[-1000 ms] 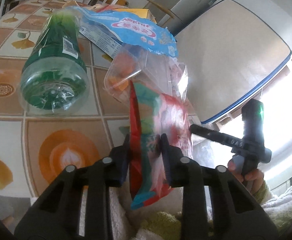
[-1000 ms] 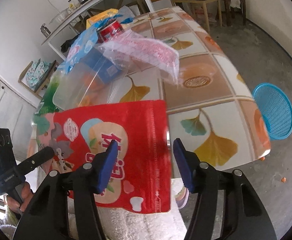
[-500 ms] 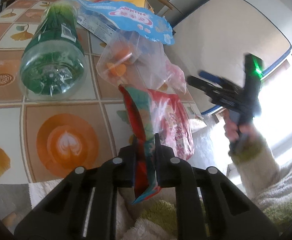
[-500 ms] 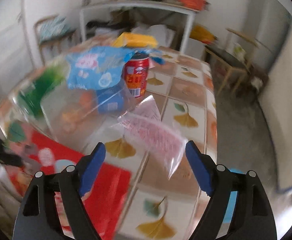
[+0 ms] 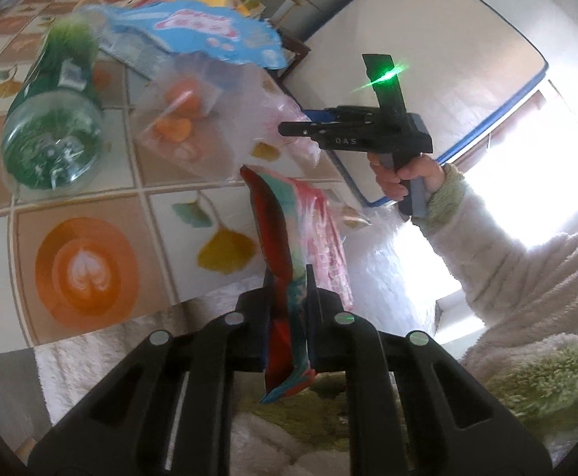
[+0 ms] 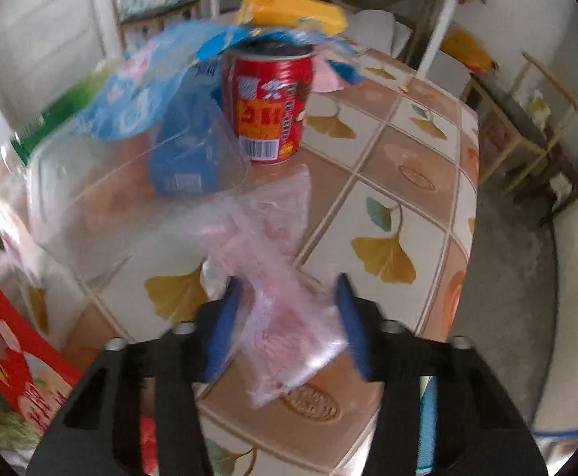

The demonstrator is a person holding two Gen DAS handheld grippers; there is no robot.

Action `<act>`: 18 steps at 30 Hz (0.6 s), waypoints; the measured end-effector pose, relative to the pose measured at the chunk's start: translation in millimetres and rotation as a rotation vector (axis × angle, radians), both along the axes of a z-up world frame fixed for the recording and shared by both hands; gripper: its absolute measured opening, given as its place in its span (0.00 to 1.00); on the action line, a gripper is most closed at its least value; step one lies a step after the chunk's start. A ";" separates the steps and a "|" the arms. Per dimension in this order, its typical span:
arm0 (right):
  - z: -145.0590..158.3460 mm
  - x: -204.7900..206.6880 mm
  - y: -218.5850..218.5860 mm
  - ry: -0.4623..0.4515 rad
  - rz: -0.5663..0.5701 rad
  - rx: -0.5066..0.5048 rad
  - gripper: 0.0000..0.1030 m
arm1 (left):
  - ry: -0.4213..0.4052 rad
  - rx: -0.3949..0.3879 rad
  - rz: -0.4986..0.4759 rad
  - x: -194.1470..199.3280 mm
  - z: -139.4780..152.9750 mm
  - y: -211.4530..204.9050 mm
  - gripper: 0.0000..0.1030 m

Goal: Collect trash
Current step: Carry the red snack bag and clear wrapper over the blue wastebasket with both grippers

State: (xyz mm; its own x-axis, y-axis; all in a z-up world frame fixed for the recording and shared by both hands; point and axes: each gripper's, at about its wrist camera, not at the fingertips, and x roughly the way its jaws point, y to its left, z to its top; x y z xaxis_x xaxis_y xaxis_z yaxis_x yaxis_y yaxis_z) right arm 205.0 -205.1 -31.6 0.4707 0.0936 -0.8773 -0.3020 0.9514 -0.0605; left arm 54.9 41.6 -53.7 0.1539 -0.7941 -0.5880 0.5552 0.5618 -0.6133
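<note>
Left wrist view: the left gripper (image 5: 287, 309) now sits clamped on the red snack pouch (image 5: 281, 238), where 1 second ago its jaws stood a little apart around it — the pouch is secured and hangs off the table edge (image 5: 102, 341), so 1 piece of trash is in hand. The right gripper (image 5: 289, 129) has swung up from low beside the pouch to over the clear bags; from here I cannot tell its jaw gap. The green plastic bottle (image 5: 51, 127) lies on its side, untouched.

Right wrist view: the camera has left the red pouch and now faces the clear pink-printed plastic bag (image 6: 273, 277). The jaws are closing — the bag lies between the blue pads (image 6: 221, 329), a visible gap remaining on the right side. Judgement: second pickup underway, grip not yet made. The red drink can (image 6: 267, 103) stands behind, upright.
</note>
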 end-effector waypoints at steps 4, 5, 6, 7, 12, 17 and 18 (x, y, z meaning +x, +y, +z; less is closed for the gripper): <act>0.8 -17.5 -11.5 -0.039 -0.064 0.055 0.25 | -0.020 0.008 -0.027 -4.0 12.6 -8.2 0.11; 2.0 -23.5 -16.3 -0.057 -0.089 0.079 0.23 | -0.026 0.009 -0.033 -5.1 16.5 -10.0 0.11; 4.2 -30.3 -22.0 -0.075 -0.113 0.110 0.21 | -0.029 0.010 -0.037 -3.2 19.1 -13.9 0.11; 6.7 -35.0 -26.6 -0.088 -0.130 0.135 0.21 | -0.038 0.010 -0.043 -3.8 24.8 -16.4 0.11; 20.7 -65.0 -65.4 -0.173 -0.251 0.283 0.20 | -0.069 0.001 -0.059 7.7 43.5 -37.6 0.11; 38.1 -105.2 -126.6 -0.274 -0.436 0.392 0.20 | -0.072 -0.037 -0.094 26.0 63.8 -74.5 0.11; 42.5 -116.1 -144.2 -0.308 -0.496 0.398 0.20 | -0.080 -0.045 -0.104 35.5 71.8 -86.7 0.11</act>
